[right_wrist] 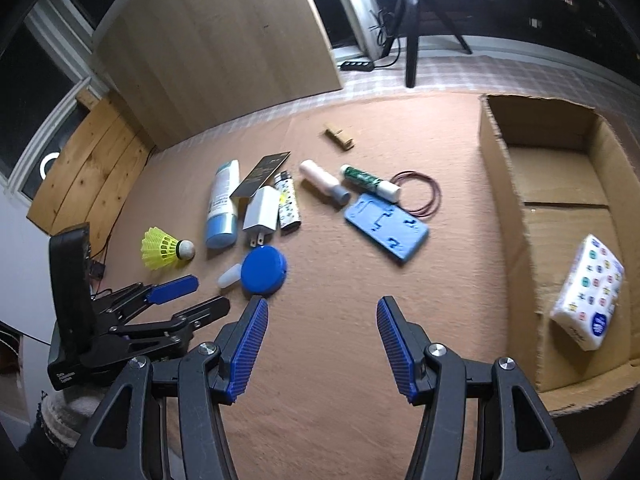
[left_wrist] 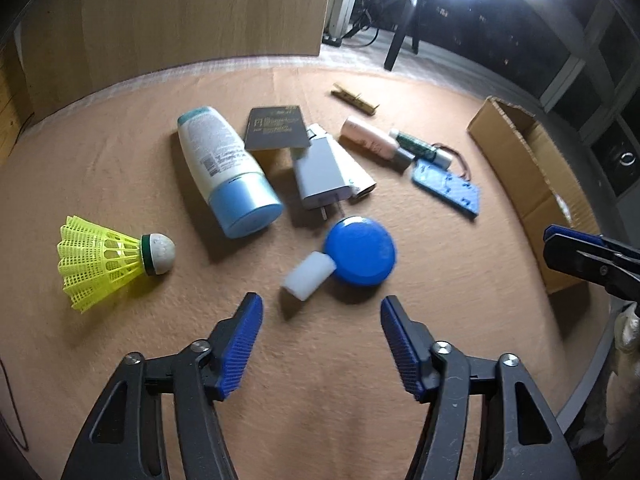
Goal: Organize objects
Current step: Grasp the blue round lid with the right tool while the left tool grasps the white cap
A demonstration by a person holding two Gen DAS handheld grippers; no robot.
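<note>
The small white cylinder (left_wrist: 308, 276) lies on its side on the counter (left_wrist: 320, 360), its long axis running from near the left tool (left_wrist: 321, 312) up toward the blue round lid (left_wrist: 359, 251) it touches. It sits just ahead of that tool's spread, empty jaws. The right tool (right_wrist: 322, 312) is also spread and holds nothing, with the cardboard box (right_wrist: 520, 240) off to its right.

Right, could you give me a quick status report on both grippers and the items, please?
Left gripper open, empty, over blue round case. Right gripper open, empty. Tissue pack in cardboard box; the rest lie loose on the mat. Nothing blocking.
</note>
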